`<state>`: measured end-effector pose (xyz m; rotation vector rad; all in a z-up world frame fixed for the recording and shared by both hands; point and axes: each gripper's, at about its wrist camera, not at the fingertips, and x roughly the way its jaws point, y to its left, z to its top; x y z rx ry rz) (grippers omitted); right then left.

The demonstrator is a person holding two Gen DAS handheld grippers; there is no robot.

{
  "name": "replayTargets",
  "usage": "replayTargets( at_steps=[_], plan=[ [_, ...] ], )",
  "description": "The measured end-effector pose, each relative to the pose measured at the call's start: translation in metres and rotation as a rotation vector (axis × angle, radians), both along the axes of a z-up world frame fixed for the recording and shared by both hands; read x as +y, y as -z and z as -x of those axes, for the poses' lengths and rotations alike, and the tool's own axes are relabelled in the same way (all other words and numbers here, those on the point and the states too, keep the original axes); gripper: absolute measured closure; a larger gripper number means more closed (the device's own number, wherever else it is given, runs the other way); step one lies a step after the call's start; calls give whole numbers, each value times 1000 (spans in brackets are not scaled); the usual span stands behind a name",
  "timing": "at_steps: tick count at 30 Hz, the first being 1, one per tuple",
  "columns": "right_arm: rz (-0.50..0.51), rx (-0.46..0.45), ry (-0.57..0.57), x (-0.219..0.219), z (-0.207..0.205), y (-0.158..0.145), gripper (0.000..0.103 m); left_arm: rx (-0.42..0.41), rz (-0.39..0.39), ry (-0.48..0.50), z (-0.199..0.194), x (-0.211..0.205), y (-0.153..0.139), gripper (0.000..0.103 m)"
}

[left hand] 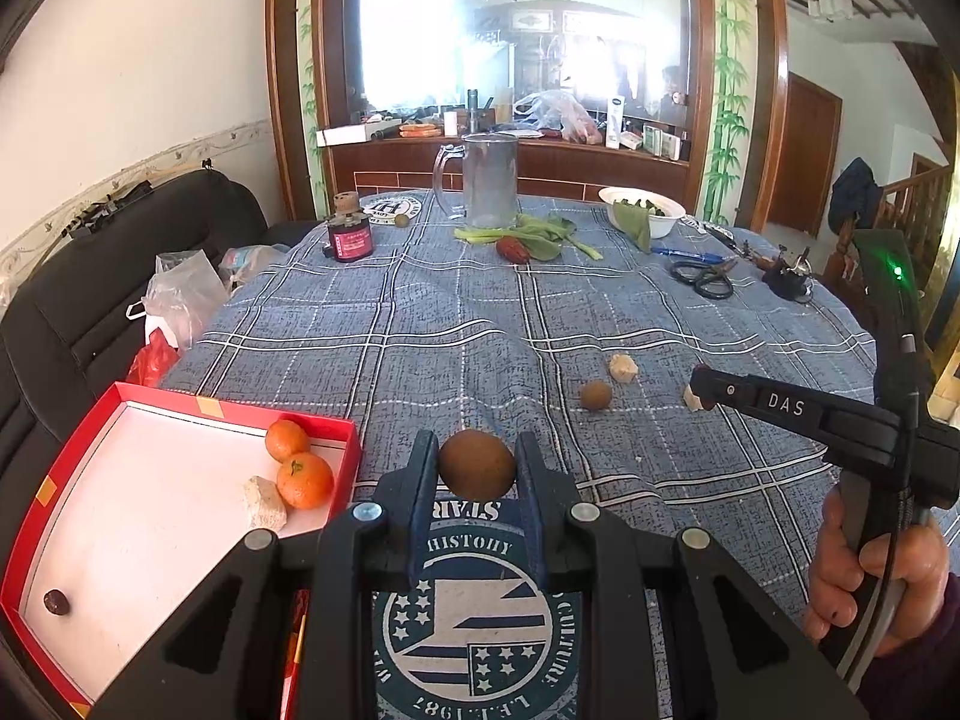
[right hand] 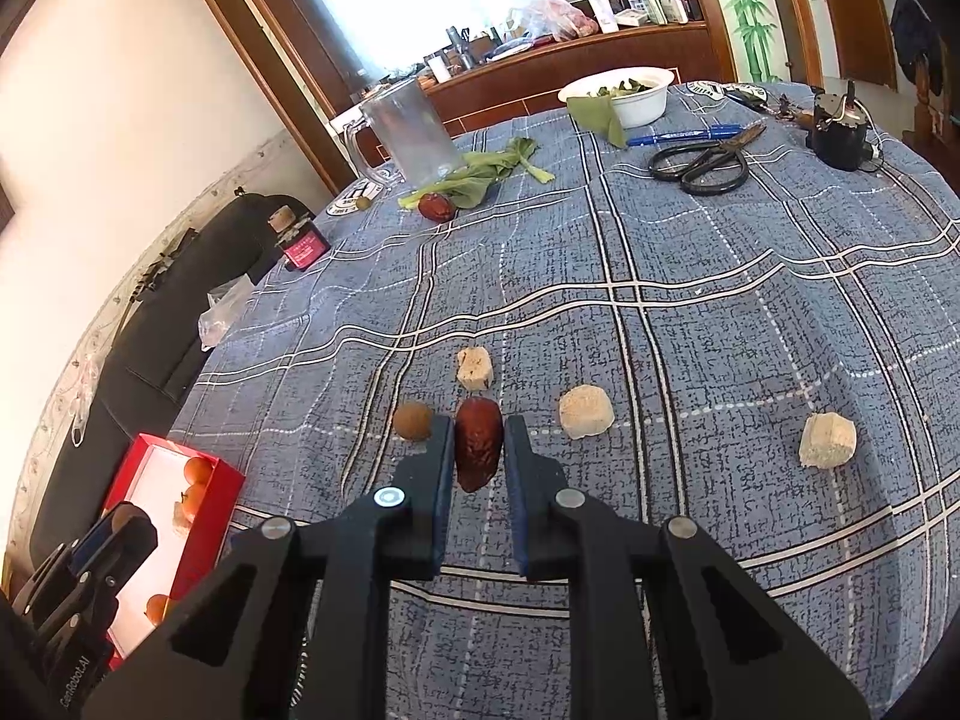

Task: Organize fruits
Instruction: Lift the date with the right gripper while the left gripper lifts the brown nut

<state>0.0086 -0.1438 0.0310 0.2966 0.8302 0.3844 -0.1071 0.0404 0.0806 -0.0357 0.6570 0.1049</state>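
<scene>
Jaws of the left gripper (left hand: 477, 468) are part-way open and pinch a round brown fruit (left hand: 477, 463) between the blue pads, one pad touching each side of it. It sits at the fingertips above the tabletop (left hand: 420, 324), just right of the red box (left hand: 204, 405). Whether the fruit still touches the cloth cannot be told.

Jaws of the right gripper (right hand: 477, 450) are narrowed around a dark red date (right hand: 477, 450), which stands lengthwise between the pads. The pads lie close along both its sides; whether the date is lifted off the cloth cannot be told. A hand (left hand: 876, 582) grips this tool's handle at the right edge of the left view.

Inside the box, near its far right corner, lie two tangerines (left hand: 297, 465) touching each other, with a pale chunk (left hand: 264, 504) just beside them. A small dark date (left hand: 57, 602) rests apart, near the box's near left corner.

On the cloth beside the right gripper's left finger lies a second brown fruit (right hand: 412, 420). Three pale chunks lie around: one (right hand: 475, 367) just beyond the held date, one (right hand: 586, 411) to its right, and one (right hand: 828, 439) farther right.

At the far end stand a clear jug (left hand: 489, 180), greens (left hand: 528, 234) with another date (left hand: 511, 249) on them, a white bowl (left hand: 645, 210), scissors (left hand: 705, 277), a blue pen (left hand: 684, 252) and a small red bottle (left hand: 349, 231).
</scene>
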Motion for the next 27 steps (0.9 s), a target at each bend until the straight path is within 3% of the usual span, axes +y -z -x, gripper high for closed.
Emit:
replayTargets(
  at_steps=[27],
  plan=[
    [23,4,6,1,-2,4,85,5,13,-7,3,5,2,78]
  ],
)
